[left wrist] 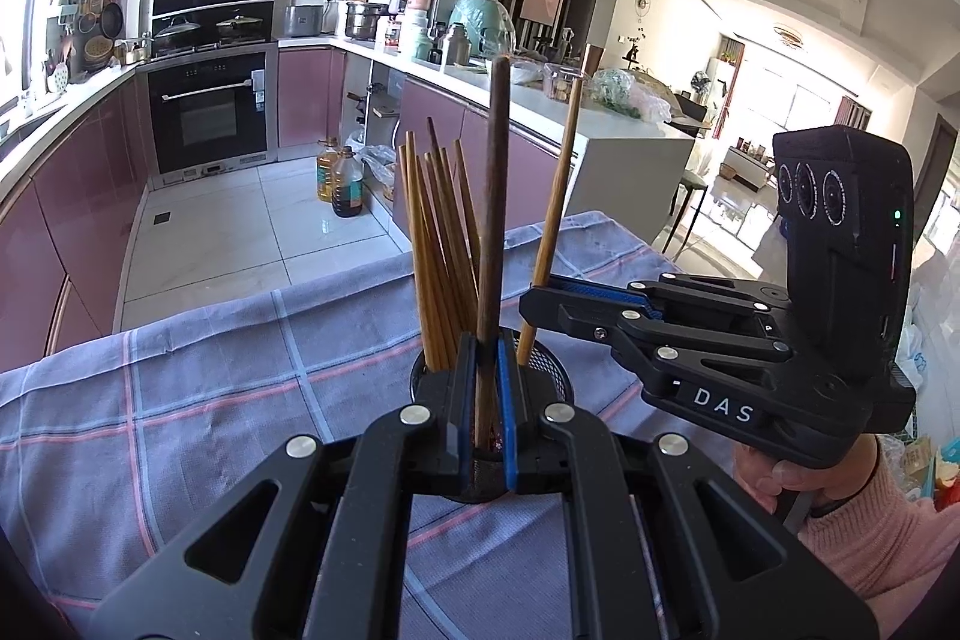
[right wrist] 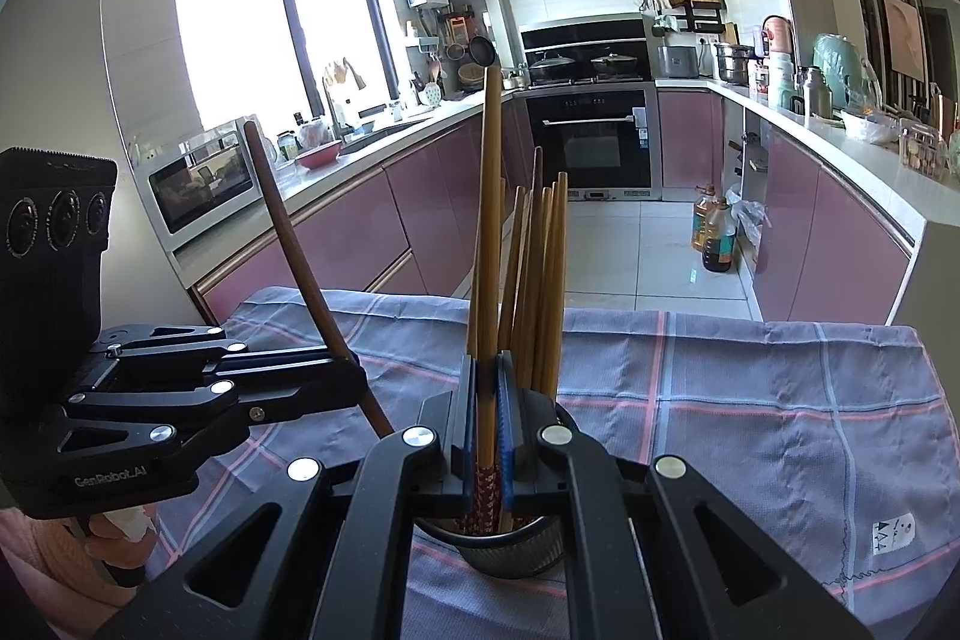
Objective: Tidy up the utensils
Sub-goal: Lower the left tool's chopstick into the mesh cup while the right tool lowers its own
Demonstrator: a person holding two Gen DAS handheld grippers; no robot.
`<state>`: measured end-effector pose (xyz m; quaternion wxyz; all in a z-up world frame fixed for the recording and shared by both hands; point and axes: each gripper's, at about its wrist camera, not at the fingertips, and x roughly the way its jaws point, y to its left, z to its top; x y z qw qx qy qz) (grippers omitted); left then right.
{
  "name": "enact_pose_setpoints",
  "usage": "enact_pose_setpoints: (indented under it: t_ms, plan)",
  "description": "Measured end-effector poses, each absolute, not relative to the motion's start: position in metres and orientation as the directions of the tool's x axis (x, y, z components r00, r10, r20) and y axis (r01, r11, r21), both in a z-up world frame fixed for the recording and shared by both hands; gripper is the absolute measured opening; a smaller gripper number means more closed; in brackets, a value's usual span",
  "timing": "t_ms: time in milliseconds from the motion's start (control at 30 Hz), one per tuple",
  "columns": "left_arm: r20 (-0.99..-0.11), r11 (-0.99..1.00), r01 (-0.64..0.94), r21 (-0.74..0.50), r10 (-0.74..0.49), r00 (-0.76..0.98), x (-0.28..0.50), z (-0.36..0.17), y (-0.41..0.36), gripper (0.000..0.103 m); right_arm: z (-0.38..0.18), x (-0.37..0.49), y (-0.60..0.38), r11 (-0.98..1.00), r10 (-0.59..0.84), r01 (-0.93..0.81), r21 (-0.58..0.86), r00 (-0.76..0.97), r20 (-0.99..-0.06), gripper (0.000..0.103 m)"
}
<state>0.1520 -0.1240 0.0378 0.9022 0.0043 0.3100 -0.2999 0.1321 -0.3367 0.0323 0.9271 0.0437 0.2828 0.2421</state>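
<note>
**Both Grippers Clamped on Sticks Over the Holder**

Left wrist view first: left gripper (left wrist: 487, 400) reaching forward and slightly down, blue-padded fingers (left wrist: 507, 400) pinched tight on a dark brown chopstick (left wrist: 495, 196) standing almost upright. Coming in from the right side, right gripper (left wrist: 540, 301) held level by a hand (left wrist: 780, 478) in a pink sleeve, fingers closed on a lighter wooden chopstick (left wrist: 561, 196) leaning a little to the right. Lower ends of both sticks down inside the black mesh holder (left wrist: 555, 370), just beyond the left fingertips.

Over to the right wrist view: right gripper (right wrist: 487, 412) squeezing that light chopstick (right wrist: 491, 220) between its pads, patterned red tip sunk into the holder (right wrist: 516, 550) directly below. Left gripper (right wrist: 354, 382) entering from the left, clamped on the dark stick (right wrist: 294, 250), tilted up and away to the left.

Underneath, a worktop draped in a blue-grey checked cloth (left wrist: 210, 400) with pink and pale blue lines. Beyond, a kitchen with pink cabinet fronts (right wrist: 840, 244), a built-in black oven (left wrist: 207, 112), white floor tiles, oil bottles (left wrist: 339, 181) on the floor, a bright window (right wrist: 258, 34).

Packed in the holder, a fan of tan wooden chopsticks (left wrist: 441, 244), tips up, splayed slightly, all much alike in colour and length.
</note>
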Motion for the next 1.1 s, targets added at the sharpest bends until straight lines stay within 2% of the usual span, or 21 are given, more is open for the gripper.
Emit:
enact_pose_setpoints:
  t_ms: [1100]
  plan:
    - [-0.605, 0.829, 0.533, -0.167, -0.513, 0.608, 0.186, 0.024, -0.135, 0.008, 0.021, 0.140, -0.336, 0.875, 0.480, -0.427, 0.230, 0.701, -0.528, 0.005]
